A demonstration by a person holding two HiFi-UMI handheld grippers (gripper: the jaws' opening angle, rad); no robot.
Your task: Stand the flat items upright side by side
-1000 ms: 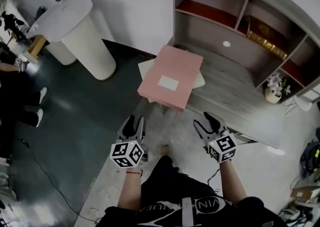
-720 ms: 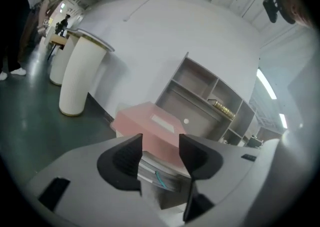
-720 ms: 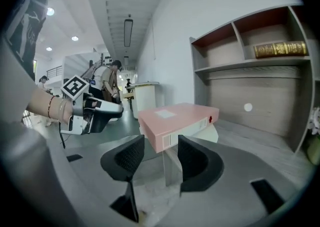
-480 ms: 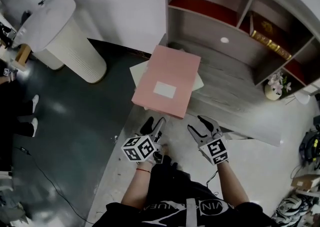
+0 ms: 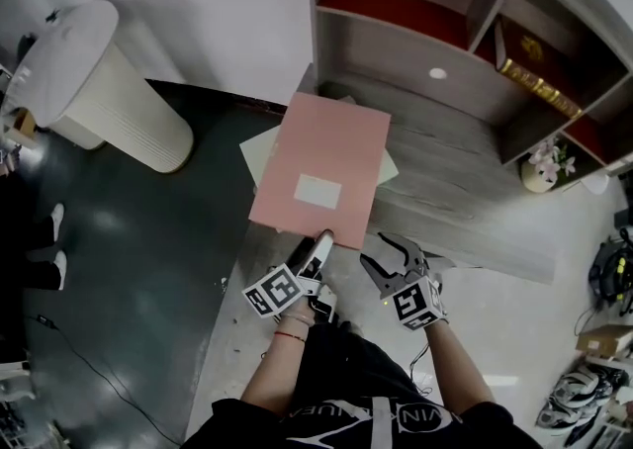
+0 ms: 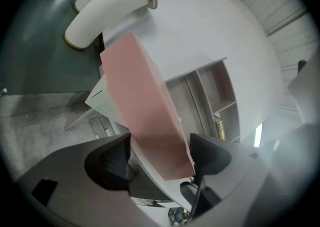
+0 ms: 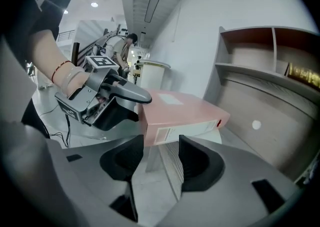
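A flat pink box (image 5: 321,170) with a white label lies on a pale flat item (image 5: 259,152) on the low grey shelf board (image 5: 465,210). My left gripper (image 5: 321,239), turned on its side, is at the box's near edge. In the left gripper view the box's near corner (image 6: 165,156) sits between the jaws of the left gripper (image 6: 160,158); they are opening and the pads are not pressing on it. My right gripper (image 5: 381,249) is just right of it, open and empty. In the right gripper view the box's labelled end (image 7: 180,126) stands just beyond the right gripper (image 7: 161,151).
The grey cabinet (image 5: 415,51) has open compartments with red floors, a gold item (image 5: 539,86) and a small vase of flowers (image 5: 542,165). A white ribbed pedestal table (image 5: 99,81) stands at the left on the dark floor. A person's shoes (image 5: 54,239) show at the far left.
My left gripper has moved forward and right to the pink box's near edge, rolled onto its side, and its jaws have widened. The right gripper has moved slightly forward and left.
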